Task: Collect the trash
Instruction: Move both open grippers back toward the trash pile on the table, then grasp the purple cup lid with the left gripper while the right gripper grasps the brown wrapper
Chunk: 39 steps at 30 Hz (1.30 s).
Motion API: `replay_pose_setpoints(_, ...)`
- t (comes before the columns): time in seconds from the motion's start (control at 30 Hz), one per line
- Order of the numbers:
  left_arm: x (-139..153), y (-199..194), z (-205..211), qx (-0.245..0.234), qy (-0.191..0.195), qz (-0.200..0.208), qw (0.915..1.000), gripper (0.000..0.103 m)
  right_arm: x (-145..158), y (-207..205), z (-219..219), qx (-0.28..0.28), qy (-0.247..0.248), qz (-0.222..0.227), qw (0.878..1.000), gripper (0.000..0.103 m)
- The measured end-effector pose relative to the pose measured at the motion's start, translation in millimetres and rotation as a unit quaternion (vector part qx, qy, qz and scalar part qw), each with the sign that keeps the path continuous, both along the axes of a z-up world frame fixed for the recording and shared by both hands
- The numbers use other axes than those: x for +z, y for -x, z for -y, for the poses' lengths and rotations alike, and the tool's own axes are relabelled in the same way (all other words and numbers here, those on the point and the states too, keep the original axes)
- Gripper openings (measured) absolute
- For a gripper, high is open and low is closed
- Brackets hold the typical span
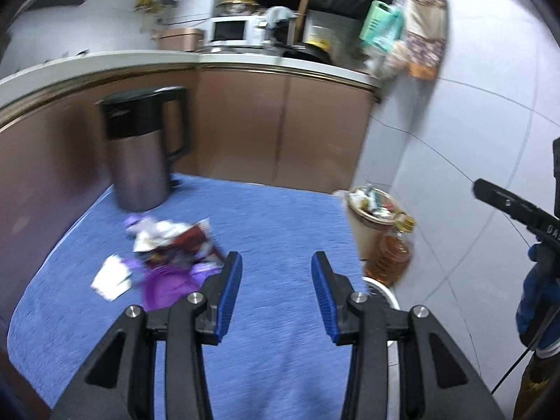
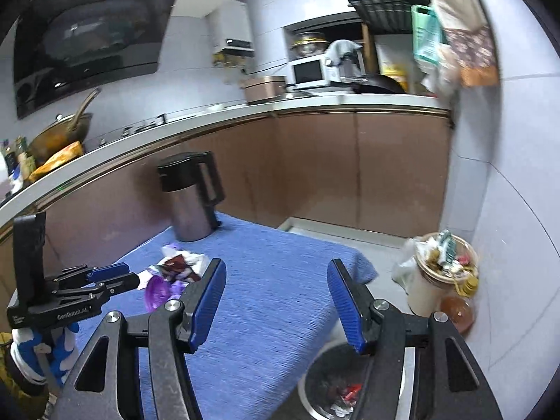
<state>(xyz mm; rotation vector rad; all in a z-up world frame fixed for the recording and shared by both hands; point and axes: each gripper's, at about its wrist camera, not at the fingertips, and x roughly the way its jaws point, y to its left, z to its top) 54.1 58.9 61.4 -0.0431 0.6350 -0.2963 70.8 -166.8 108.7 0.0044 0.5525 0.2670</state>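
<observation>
Both my grippers, left (image 1: 277, 273) and right (image 2: 276, 290), are hanging half-open and empty; wrapper pile (image 1: 168, 245) is lying ahead-left, nearer the left.

I count two grippers: the left gripper (image 1: 276, 273) and the right gripper (image 2: 276, 301), each with two blue-padded fingers, four in all. One kettle (image 2: 190, 197) stands on the one blue table cloth (image 2: 273, 315) at about eleven o'clock from my right fingers. One heap of trash (image 1: 175, 248) lies at ten o'clock; blur keeps me from counting its pieces, though I make out one purple lid (image 2: 156, 290). One trash bin (image 2: 336, 388) sits at five o'clock, one overfilled basket (image 2: 444, 262) at two o'clock, one oil bottle (image 2: 456, 309) beside it, and one microwave (image 2: 309, 73) at twelve.
</observation>
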Motion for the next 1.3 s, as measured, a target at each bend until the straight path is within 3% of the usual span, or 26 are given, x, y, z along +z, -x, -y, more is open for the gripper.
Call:
replay_pose_setpoints(0.23, -37, -8, -86, 0.067, 0.02, -0.039, 0.9968, 0.039, -15, -23, -46, 0.04, 0.018, -0.023, 0.999, 0.058)
replay_pose_setpoints(0.43, -79, -29, -127, 0.072, 0.047, -0.096, 0.9917, 0.039, -51, -61, -98, 0.091, 0.044, -0.073, 0.992, 0.058)
replay_pose_setpoints(0.63, -106, -57, -127, 0.056, 0.057, -0.127, 0.9887, 0.038, -100, -112, -155, 0.136, 0.059, -0.129, 0.981, 0.058)
replay_pose_setpoints(0.9, -126, -87, -127, 0.051, 0.055, -0.146, 0.9864, 0.038, -149, -158, -216, 0.175, 0.101, -0.152, 0.967, 0.058)
replay_pose_setpoints(1.13, -138, -103, -124, 0.051, 0.053, -0.161, 0.9843, 0.026, -172, -181, -242, 0.19, 0.123, -0.164, 0.96, 0.058)
replay_pose_setpoints(1.3, -146, -106, -124, 0.052, 0.067, -0.171, 0.9817, 0.012, -179, -186, -241, 0.19, 0.121, -0.169, 0.96, 0.036)
